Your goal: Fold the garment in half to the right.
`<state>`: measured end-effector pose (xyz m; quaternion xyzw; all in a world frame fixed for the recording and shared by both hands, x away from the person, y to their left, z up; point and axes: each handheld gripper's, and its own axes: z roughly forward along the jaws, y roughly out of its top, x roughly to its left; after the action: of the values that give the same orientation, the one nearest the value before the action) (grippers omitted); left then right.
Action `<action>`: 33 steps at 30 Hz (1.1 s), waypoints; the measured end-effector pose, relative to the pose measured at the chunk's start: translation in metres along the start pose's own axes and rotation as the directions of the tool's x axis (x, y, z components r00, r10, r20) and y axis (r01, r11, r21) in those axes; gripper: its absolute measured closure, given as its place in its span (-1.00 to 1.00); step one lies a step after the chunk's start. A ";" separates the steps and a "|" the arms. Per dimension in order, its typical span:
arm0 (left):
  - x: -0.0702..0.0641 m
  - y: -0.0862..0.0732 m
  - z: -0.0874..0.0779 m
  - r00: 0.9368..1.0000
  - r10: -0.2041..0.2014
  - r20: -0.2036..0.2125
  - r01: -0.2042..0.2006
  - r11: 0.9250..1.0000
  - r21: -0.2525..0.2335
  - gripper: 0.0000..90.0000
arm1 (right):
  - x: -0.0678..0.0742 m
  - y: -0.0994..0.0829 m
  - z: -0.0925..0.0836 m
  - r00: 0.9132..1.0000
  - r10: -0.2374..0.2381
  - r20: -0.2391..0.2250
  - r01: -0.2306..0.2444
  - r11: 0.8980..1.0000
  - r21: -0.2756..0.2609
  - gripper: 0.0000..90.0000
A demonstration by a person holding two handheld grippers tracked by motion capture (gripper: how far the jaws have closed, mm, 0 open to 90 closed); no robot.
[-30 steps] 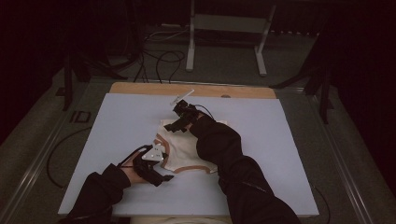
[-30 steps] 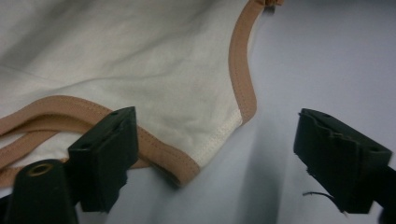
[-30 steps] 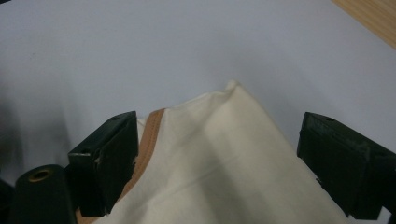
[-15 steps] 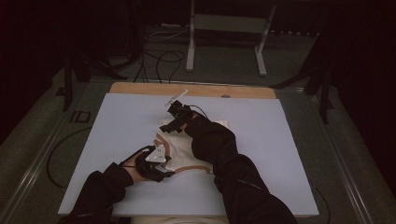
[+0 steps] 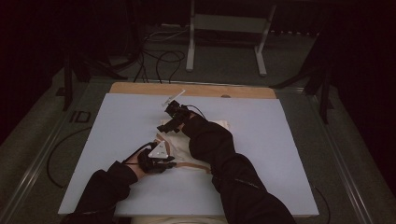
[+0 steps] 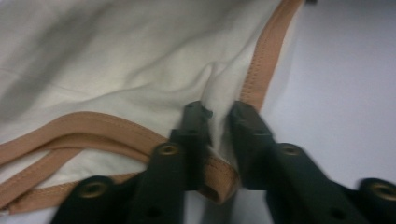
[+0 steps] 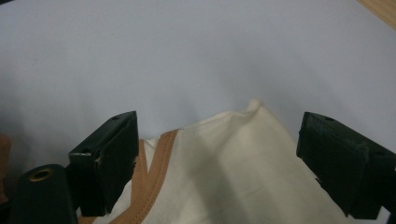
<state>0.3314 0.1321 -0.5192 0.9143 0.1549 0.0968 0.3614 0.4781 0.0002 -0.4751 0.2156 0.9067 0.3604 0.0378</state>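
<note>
At the tan trim (image 6: 140,135) of the cream garment (image 6: 116,60), left gripper (image 6: 219,121), jaws just closing, pinches a thin fold that may slip; right gripper (image 7: 217,149) spread wide, holding nothing.

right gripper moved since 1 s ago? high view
Yes, a little. The right gripper has shifted up the picture, closer to the wooden table edge, over the cream cloth.
</note>
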 end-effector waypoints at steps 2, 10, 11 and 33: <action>0.001 0.002 0.000 1.000 -0.002 0.005 0.002 1.000 0.005 0.86 | 0.000 0.000 0.001 1.000 -0.002 0.001 0.002 1.000 0.009 -0.71; -0.003 0.004 -0.003 1.000 -0.017 -0.004 0.017 1.000 -0.013 0.91 | -0.007 0.005 0.001 0.999 0.006 0.033 -0.006 1.000 0.003 -0.72; -0.004 0.005 -0.003 1.000 -0.006 -0.005 0.006 1.000 -0.008 0.91 | -0.008 0.006 0.001 0.999 0.011 0.040 -0.011 1.000 0.003 -0.72; -0.004 0.003 -0.002 1.000 -0.014 0.016 0.014 1.000 -0.001 0.91 | -0.014 0.018 0.037 0.993 0.072 0.097 -0.077 0.996 0.050 -0.19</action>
<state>0.3276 0.1295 -0.5156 0.9138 0.1581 0.0869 0.3640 0.5060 0.0296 -0.4914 0.2672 0.9046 0.3264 0.0614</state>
